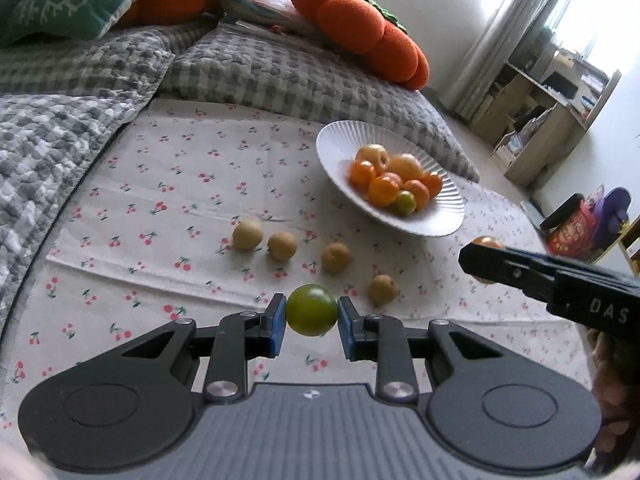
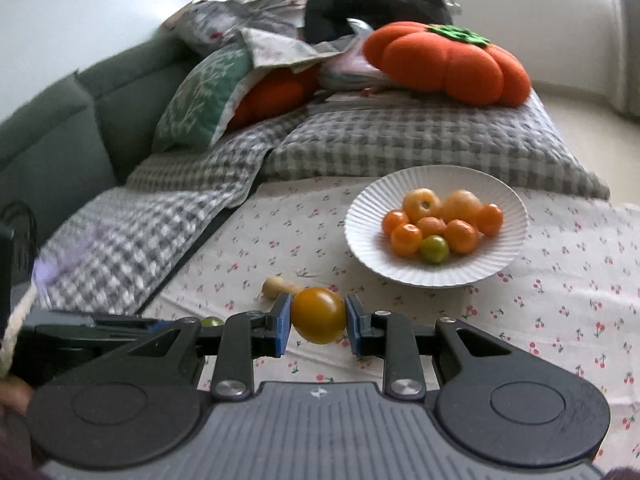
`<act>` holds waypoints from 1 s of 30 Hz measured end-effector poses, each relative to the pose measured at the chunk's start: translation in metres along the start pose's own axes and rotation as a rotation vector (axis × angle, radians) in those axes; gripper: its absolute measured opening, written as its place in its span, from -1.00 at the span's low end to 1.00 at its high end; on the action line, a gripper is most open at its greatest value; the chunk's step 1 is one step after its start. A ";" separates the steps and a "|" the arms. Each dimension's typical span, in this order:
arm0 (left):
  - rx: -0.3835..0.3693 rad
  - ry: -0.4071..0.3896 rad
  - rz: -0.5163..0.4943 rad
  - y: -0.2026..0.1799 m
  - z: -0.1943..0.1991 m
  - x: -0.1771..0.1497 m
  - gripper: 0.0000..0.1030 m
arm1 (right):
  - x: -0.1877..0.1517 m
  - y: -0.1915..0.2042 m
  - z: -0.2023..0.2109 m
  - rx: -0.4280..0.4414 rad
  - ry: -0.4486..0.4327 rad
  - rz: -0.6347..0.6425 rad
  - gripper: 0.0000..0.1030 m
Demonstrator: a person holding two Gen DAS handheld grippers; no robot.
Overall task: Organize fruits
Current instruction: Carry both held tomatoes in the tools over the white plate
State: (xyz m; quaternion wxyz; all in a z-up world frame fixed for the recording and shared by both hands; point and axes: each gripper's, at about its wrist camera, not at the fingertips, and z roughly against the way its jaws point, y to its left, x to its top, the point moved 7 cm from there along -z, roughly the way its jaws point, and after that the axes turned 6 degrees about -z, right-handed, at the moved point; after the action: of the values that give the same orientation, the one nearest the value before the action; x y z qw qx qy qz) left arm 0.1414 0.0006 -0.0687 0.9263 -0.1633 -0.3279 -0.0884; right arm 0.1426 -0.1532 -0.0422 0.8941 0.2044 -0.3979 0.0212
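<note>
My left gripper point(image 1: 311, 315) is shut on a small green fruit point(image 1: 311, 309), held above the cherry-print cloth. My right gripper point(image 2: 318, 319) is shut on a yellow-orange fruit point(image 2: 319, 314); it also shows in the left wrist view point(image 1: 486, 258) at the right. A white ribbed plate point(image 1: 436, 218) point(image 2: 368, 248) ahead holds several orange, yellow and green fruits. Several small tan fruits point(image 1: 282, 246) lie on the cloth between my left gripper and the plate. One tan fruit point(image 2: 273, 285) shows just beyond my right gripper.
The cherry-print cloth point(image 1: 160, 200) covers a surface beside a grey checked quilt point(image 1: 260, 68). Orange pumpkin cushions point(image 1: 360, 24) point(image 2: 448, 60) and a green pillow point(image 2: 200, 96) lie behind. Shelves point(image 1: 540, 120) and a red tub point(image 1: 570, 232) stand at the right.
</note>
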 end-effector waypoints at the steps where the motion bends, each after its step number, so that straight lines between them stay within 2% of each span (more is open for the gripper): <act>1: -0.006 -0.004 0.000 -0.001 0.000 0.003 -0.69 | 0.001 -0.003 -0.001 -0.008 0.003 -0.012 -0.51; 6: -0.044 -0.020 -0.002 -0.012 -0.006 0.020 -0.69 | 0.011 -0.021 0.005 -0.034 -0.018 -0.082 -0.51; 14: -0.112 -0.005 0.026 -0.025 -0.032 0.047 -0.69 | 0.033 -0.078 0.012 -0.064 -0.058 -0.300 -0.50; 20: -0.147 -0.003 0.013 -0.036 -0.058 0.067 -0.69 | 0.042 -0.103 -0.001 -0.100 -0.054 -0.357 -0.50; 24: -0.166 0.001 0.034 -0.036 -0.073 0.077 -0.69 | 0.048 -0.119 -0.006 -0.126 -0.061 -0.362 -0.50; 27: -0.159 0.003 0.016 -0.038 -0.081 0.080 -0.69 | 0.050 -0.122 -0.013 -0.187 -0.065 -0.285 -0.50; 30: -0.155 0.006 0.006 -0.039 -0.090 0.085 -0.69 | 0.051 -0.120 -0.022 -0.197 -0.054 -0.236 -0.50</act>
State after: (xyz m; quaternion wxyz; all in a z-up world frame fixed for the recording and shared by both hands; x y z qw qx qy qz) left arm 0.2476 -0.0731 -0.0708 0.9121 -0.2353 -0.3168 -0.1114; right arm 0.2172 -0.2613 -0.0608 0.8951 0.1614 -0.3952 -0.1289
